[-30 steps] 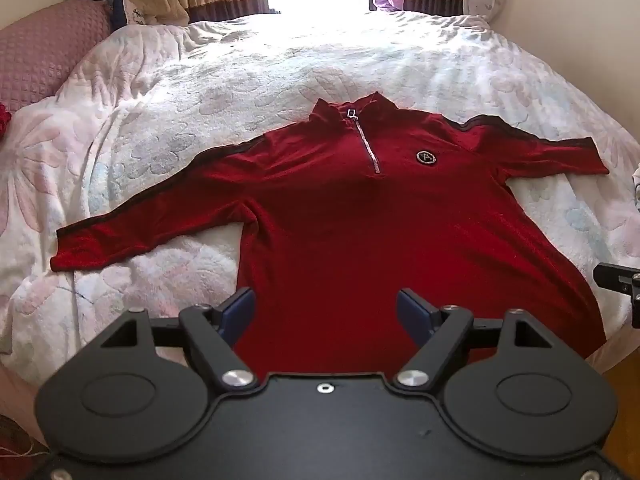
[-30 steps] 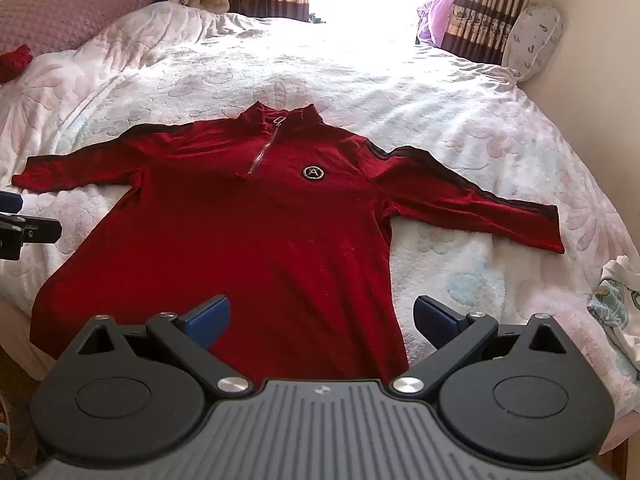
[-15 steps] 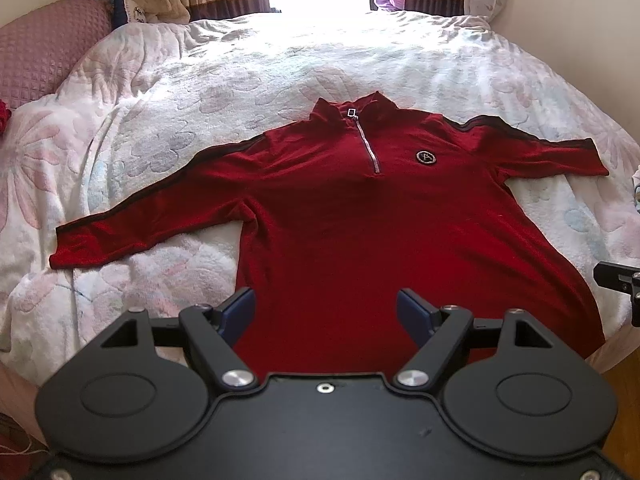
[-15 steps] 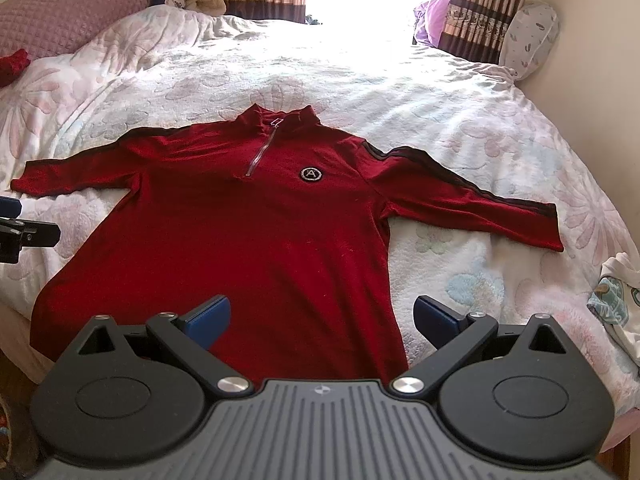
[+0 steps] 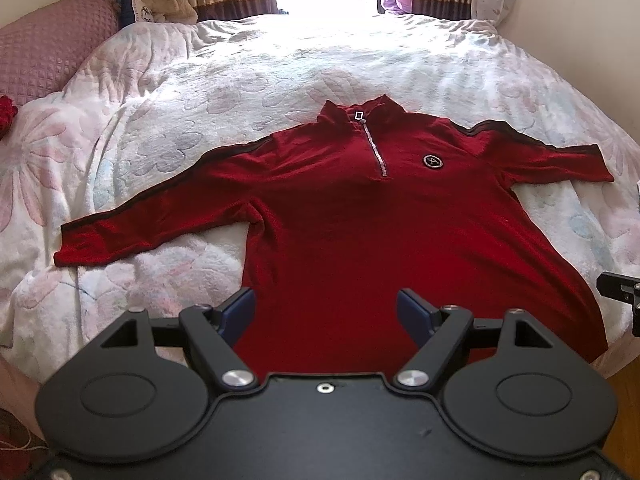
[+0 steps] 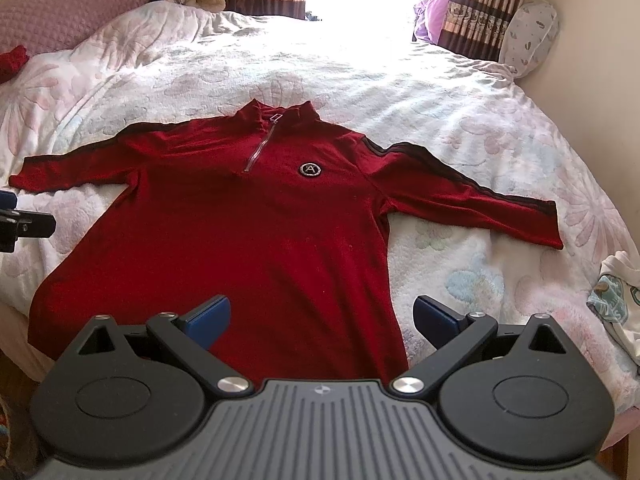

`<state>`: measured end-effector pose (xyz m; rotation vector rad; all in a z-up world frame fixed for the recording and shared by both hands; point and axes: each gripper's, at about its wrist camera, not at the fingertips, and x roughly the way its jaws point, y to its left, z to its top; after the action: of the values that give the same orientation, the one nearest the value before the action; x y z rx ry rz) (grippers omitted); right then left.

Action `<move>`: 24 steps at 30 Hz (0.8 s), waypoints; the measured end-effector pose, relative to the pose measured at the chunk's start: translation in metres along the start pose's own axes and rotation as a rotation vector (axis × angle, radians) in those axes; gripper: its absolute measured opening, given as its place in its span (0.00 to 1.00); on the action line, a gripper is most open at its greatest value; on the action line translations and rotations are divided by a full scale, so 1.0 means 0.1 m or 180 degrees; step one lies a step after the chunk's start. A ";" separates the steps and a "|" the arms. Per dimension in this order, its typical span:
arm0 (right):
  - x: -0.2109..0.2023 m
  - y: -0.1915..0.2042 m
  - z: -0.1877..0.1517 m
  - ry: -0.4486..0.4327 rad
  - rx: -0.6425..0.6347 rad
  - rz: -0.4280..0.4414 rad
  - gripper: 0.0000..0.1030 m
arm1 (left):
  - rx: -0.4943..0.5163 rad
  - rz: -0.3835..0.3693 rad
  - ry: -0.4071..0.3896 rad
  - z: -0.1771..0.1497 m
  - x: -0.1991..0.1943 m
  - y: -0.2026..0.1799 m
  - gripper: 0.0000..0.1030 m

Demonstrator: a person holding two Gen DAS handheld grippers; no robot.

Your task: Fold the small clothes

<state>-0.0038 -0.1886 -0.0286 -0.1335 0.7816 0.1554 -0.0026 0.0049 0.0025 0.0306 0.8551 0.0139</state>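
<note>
Nothing has shifted over the last second: red zip-neck top (image 5: 360, 216) lies flat on the bed (image 5: 240, 64), unfolded. Left claw (image 5: 326, 308) and right claw (image 6: 322, 316) remain open, empty; folding not begun.

Shirt (image 5: 360, 220) hem hidden behind left gripper (image 5: 326, 310); pale garment (image 6: 618, 300) cut off at frame edge.

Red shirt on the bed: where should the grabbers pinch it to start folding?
Probably the sleeve cuffs. The red shirt lies flat, front up, sleeves spread. The open left gripper could pinch its side's cuff from the outer edge; the open right gripper the other cuff.
</note>
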 end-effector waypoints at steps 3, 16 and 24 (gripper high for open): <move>0.01 0.00 -0.01 -0.0016 -0.0006 -0.0004 1.00 | -0.0035 -0.0004 0.0052 0.01 0.00 -0.01 0.77; 0.02 0.04 -0.02 0.0193 -0.0055 -0.0023 1.00 | -0.0102 -0.0073 -0.0143 0.01 0.02 0.00 0.77; 0.13 0.13 0.23 -0.0067 -0.0414 -0.0019 1.00 | -0.0141 0.0104 0.0061 0.07 0.28 0.04 0.77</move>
<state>0.0191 -0.1705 -0.0225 -0.2569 0.7500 0.2019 0.0210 0.0097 -0.0139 0.0030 0.8731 0.0640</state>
